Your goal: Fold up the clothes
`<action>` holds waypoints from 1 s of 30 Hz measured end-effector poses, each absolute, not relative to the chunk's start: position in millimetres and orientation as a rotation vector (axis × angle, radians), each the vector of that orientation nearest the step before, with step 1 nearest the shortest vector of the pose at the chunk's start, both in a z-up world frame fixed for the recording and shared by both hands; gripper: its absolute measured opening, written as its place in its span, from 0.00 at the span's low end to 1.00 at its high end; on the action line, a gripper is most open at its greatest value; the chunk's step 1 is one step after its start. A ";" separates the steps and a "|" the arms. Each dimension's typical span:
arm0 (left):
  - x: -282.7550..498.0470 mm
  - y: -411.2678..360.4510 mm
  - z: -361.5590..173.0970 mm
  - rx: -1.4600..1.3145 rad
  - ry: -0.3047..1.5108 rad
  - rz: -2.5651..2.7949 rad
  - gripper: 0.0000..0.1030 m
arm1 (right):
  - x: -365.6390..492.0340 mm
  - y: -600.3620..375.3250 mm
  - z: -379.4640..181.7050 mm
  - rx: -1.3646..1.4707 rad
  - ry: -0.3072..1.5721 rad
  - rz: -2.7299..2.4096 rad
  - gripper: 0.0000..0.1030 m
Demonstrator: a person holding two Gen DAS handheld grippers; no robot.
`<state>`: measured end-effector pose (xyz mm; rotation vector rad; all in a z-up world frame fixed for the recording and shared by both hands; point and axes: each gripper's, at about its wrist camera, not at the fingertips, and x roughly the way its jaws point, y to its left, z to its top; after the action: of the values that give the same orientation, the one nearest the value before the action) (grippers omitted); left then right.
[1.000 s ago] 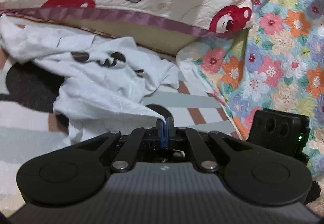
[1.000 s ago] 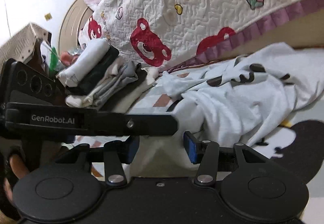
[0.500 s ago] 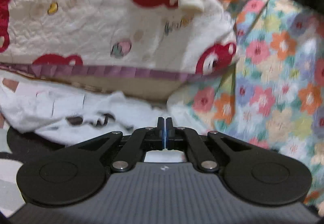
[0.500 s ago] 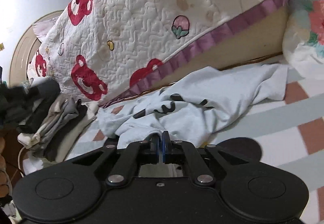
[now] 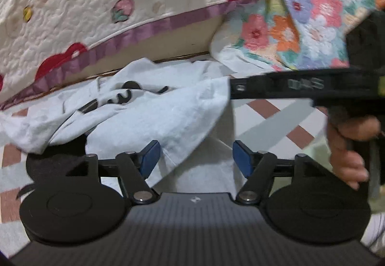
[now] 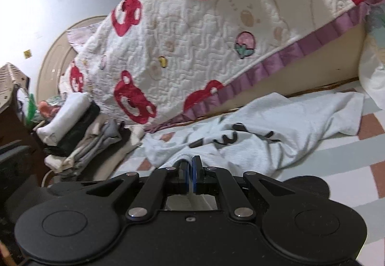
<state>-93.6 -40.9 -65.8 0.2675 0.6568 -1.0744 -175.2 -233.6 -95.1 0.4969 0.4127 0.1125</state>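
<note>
A pale blue T-shirt [image 5: 156,114] with a black print lies crumpled on the checked floor mat, against the base of a bed. My left gripper [image 5: 196,159] hovers just over its near edge, the jaws opening. A flap of the shirt hangs between the blue pads [image 5: 149,157], and neither pad presses on it. My right gripper [image 6: 192,175] is shut on a fold of the shirt [image 6: 264,136] at its near edge. From the left wrist view this right gripper [image 5: 233,89] reaches in from the right with its tip at the shirt's raised corner, a hand [image 5: 349,145] on its handle.
A white quilt with red bears [image 6: 192,54] hangs over the bed behind the shirt. A flowered quilt [image 5: 300,15] lies at the right. A stack of folded clothes [image 6: 79,136] sits on the floor at the left. The checked mat [image 5: 272,119] extends to the right.
The left gripper, shut a second ago, has swung, rolled and opened. The right gripper, open a second ago, has closed on the shirt and lifted its edge.
</note>
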 end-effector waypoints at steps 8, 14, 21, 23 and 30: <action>-62.4 -22.4 -64.8 0.092 0.686 -0.922 0.69 | -178.3 -221.8 -99.5 0.478 0.425 0.185 0.03; -56.7 -40.5 -83.7 0.214 0.650 -0.876 0.26 | -175.6 -217.0 -101.2 0.463 0.437 0.197 0.03; -75.8 -48.3 -45.2 0.311 0.425 -0.828 0.04 | -169.9 -222.1 -116.2 0.515 0.507 0.179 0.10; -78.8 -47.1 -28.1 0.321 0.362 -0.795 0.04 | -168.1 -225.9 -122.4 0.550 0.530 0.171 0.11; -73.4 -24.1 19.4 0.177 0.308 -0.748 0.03 | -162.6 -224.9 -147.4 0.642 0.613 0.201 0.44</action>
<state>-73.4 -24.1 19.4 0.1767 0.3077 -0.7483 -162.6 -224.9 -147.4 0.6416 0.6135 0.2009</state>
